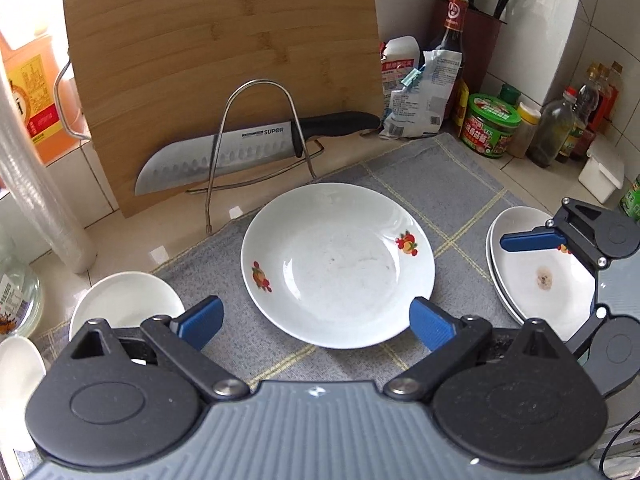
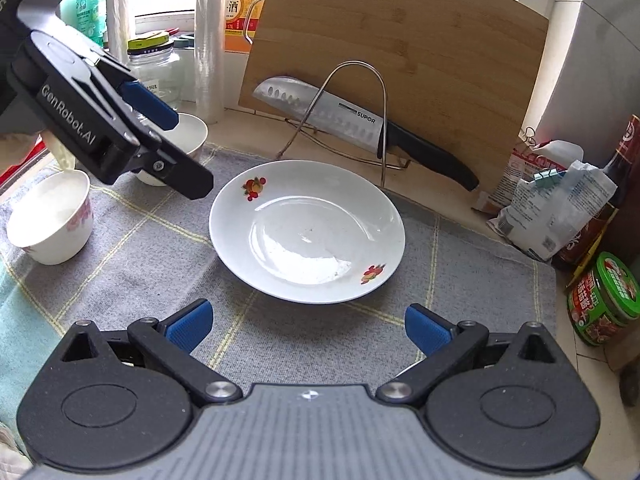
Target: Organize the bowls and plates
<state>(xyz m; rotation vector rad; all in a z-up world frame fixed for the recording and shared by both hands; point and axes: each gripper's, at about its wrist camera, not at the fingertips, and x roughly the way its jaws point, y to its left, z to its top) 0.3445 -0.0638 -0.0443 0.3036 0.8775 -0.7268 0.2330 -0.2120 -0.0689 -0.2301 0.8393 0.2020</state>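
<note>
In the middle of the grey checked cloth (image 2: 460, 272) sits a white plate with fruit prints (image 2: 306, 232), flat and empty, touched by neither tool. The left gripper (image 1: 316, 322) hangs just short of the plate's near rim, its blue pads spread wide and holding nothing. The right gripper (image 2: 308, 326) also faces the plate from the near side, fingers equally parted and empty. To the plate's right in the left wrist view lies a stack of white plates (image 1: 536, 272), the top one marked with a brown spot. To the plate's left stand a white bowl (image 1: 124, 304) and a small pink-patterned bowl (image 2: 52, 220). Behind the plate, a Supor knife (image 1: 224, 156) rests in a wire rack (image 1: 256, 136) against a bamboo cutting board (image 1: 224, 60).
</note>
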